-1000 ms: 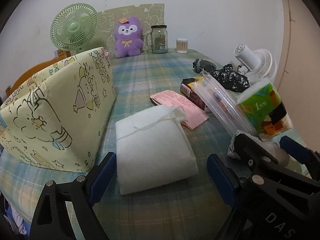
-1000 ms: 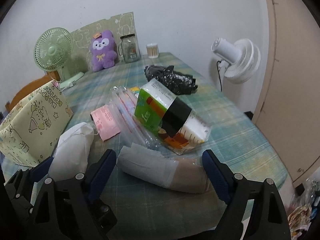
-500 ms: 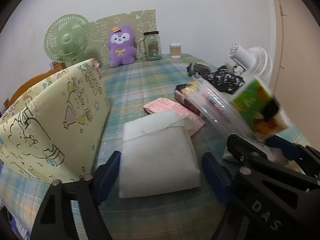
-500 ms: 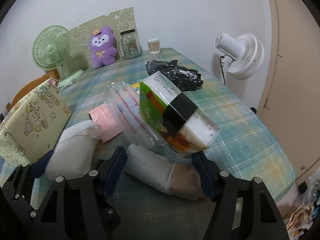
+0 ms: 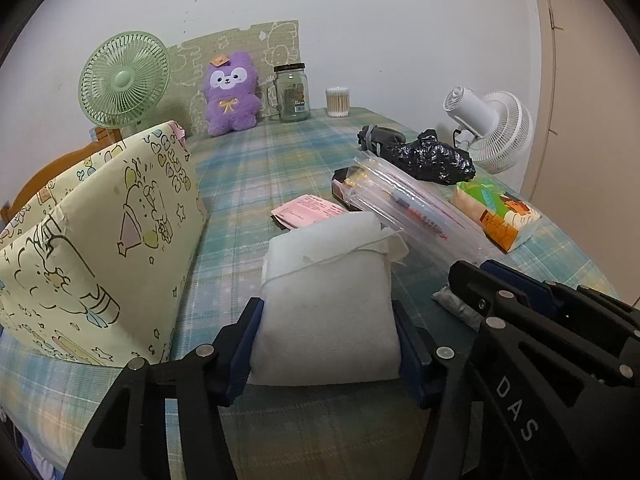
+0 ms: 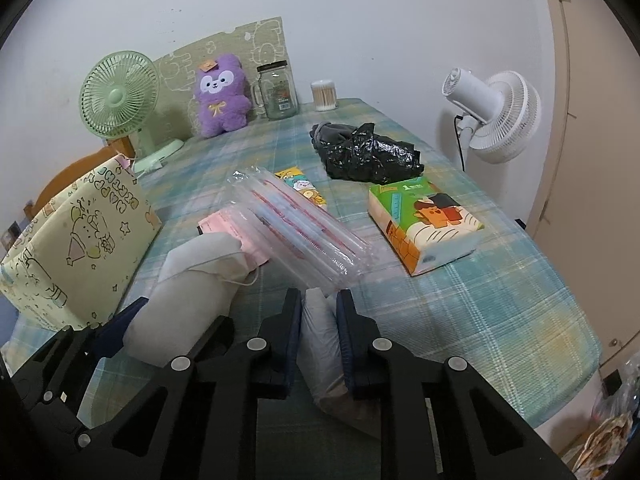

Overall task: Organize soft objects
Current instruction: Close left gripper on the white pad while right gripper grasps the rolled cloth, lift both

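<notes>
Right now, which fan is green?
The green fan at the far left, beside the purple plush. The other fan, off the table's right side, is white.

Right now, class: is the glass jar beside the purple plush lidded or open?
Lidded: the glass jar stands upright with a dark cap on its mouth.
</notes>
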Available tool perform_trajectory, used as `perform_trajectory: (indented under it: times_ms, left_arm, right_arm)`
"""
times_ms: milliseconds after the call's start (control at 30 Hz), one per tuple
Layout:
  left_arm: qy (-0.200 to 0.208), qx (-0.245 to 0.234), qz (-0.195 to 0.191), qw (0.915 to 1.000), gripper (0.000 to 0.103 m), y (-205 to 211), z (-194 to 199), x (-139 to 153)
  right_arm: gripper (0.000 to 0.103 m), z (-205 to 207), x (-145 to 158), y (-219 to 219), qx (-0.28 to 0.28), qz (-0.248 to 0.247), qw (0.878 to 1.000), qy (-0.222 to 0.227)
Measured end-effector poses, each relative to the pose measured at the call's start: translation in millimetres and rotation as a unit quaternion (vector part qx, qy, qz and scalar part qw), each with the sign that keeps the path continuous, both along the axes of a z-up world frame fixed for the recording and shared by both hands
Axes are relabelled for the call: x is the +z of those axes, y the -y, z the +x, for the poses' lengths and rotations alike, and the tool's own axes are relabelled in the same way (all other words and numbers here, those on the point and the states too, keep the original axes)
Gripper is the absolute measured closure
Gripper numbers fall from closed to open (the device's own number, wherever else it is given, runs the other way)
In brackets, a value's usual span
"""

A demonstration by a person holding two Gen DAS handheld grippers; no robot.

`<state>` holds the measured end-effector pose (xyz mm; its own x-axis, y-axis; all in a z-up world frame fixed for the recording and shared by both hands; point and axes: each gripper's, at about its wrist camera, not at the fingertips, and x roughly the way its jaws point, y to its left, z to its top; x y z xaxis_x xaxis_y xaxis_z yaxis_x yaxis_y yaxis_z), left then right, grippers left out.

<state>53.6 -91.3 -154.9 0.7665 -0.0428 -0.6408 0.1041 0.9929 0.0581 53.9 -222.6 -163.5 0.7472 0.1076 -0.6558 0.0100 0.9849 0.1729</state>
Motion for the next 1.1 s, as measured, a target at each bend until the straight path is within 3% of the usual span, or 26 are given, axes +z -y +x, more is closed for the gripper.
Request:
perform_trajectory:
  times_ms: [400, 1100]
  left_arm:
    - [0.004, -0.005, -0.024, 0.9997, 0.042, -5, -6, 15]
    - [0.032, -0.011, -0.039, 0.9987, 0.042, -9, -10, 72]
  right_arm:
    - [0.086, -5, 21, -3, -0.002, 0.003, 1.0, 0.014]
    - [0.086, -12, 84, -7, -0.012, -0.01, 0.998, 0.059]
